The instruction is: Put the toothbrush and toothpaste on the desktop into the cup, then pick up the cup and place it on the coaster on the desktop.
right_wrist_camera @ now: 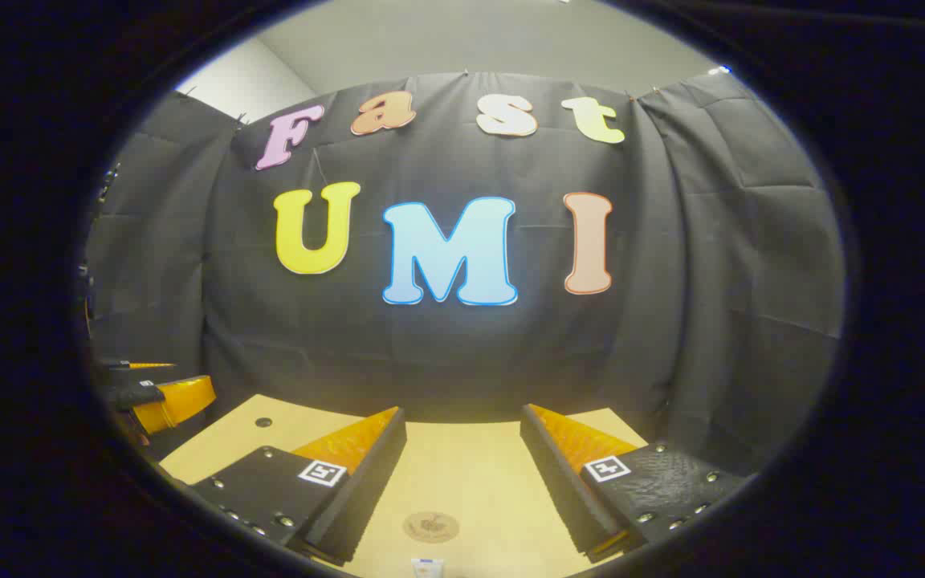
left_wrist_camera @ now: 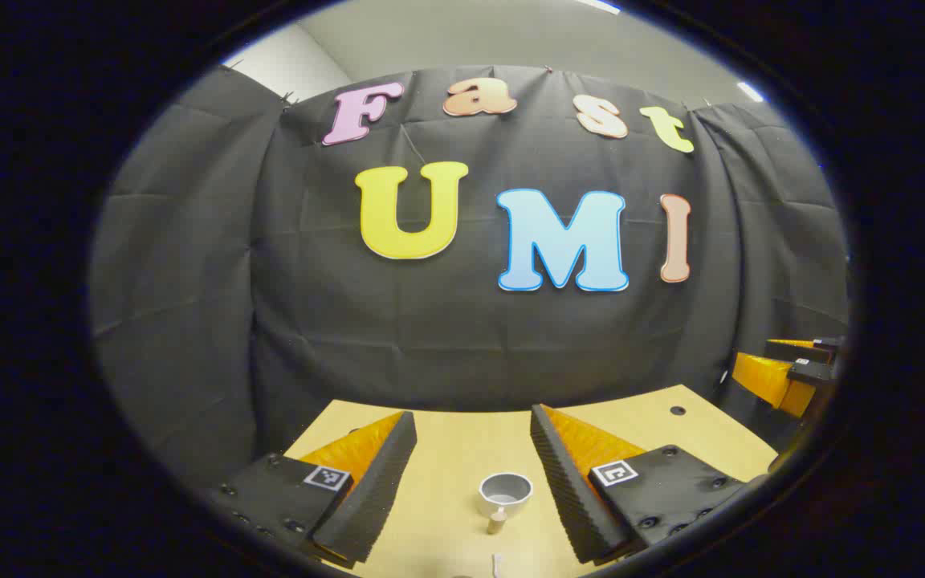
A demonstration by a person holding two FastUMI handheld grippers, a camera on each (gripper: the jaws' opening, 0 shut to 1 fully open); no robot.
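Left gripper (left_wrist_camera: pixel 474 429): black ribbed pads on orange fingers, jaws spread wide, held above the desktop (left_wrist_camera: pixel 446 449), gripping nothing.

Cup (left_wrist_camera: pixel 505 491): grey, upright, mouth open, standing on the desktop below and between the left gripper's fingers, nearer the right-hand finger, touching neither.

Small pale object (left_wrist_camera: pixel 497 520): just in front of the cup at the lower edge of the left gripper view; too small to identify.

Right gripper (right_wrist_camera: pixel 462 425): same build, jaws spread wide, empty, above the desktop; also seen far off at the right edge of the left gripper view.

Coaster (right_wrist_camera: pixel 430 527): round, brown, flat on the desktop below and between the right gripper's fingers, clear of both.

White-and-blue item (right_wrist_camera: pixel 427 567): just in front of the coaster, cut off by the view's edge, unidentifiable.
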